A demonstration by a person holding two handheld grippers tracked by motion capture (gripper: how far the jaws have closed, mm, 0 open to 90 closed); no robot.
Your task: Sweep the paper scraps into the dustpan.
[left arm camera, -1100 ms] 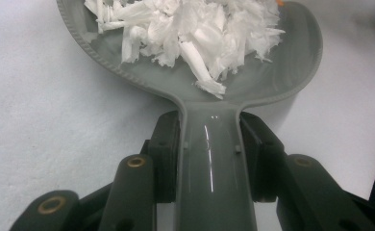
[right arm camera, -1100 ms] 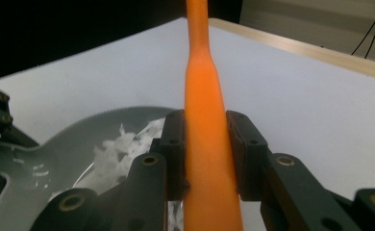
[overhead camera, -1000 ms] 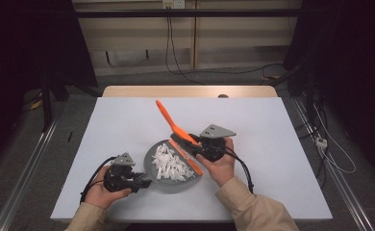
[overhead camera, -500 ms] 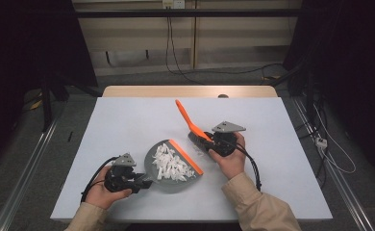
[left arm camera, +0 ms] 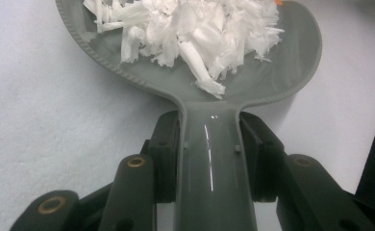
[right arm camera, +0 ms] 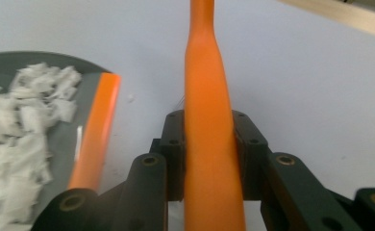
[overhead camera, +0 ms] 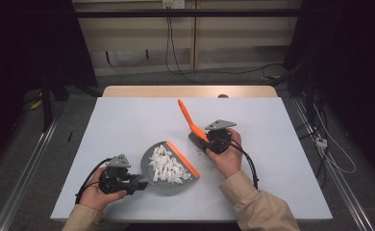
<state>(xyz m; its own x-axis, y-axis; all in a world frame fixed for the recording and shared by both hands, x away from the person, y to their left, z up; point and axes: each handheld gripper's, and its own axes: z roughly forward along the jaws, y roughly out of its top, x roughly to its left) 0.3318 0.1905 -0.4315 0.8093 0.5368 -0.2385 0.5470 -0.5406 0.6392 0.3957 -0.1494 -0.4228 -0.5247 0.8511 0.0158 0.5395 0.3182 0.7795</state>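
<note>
The right gripper (overhead camera: 213, 140) is clamped on the handle of the orange plastic hand brush (overhead camera: 189, 119), its jaws pressed to both sides, with the brush held over the pale grey table (overhead camera: 281, 144) just beyond the pan's lip. The left gripper (overhead camera: 136, 182) grips the stem of the grey plastic dustpan (left arm camera: 214, 159), which lies flat near the table's front edge with its orange rubber lip (overhead camera: 181, 158) toward the brush. The white shredded paper scraps (overhead camera: 167, 164) are heaped inside the pan. To do the sweeping well, I judge the pan should stay pressed flat, so nothing slips under the lip, and any brush stroke should end across that lip. A tiny white fleck (right arm camera: 130, 97) lies on the table just outside it.
</note>
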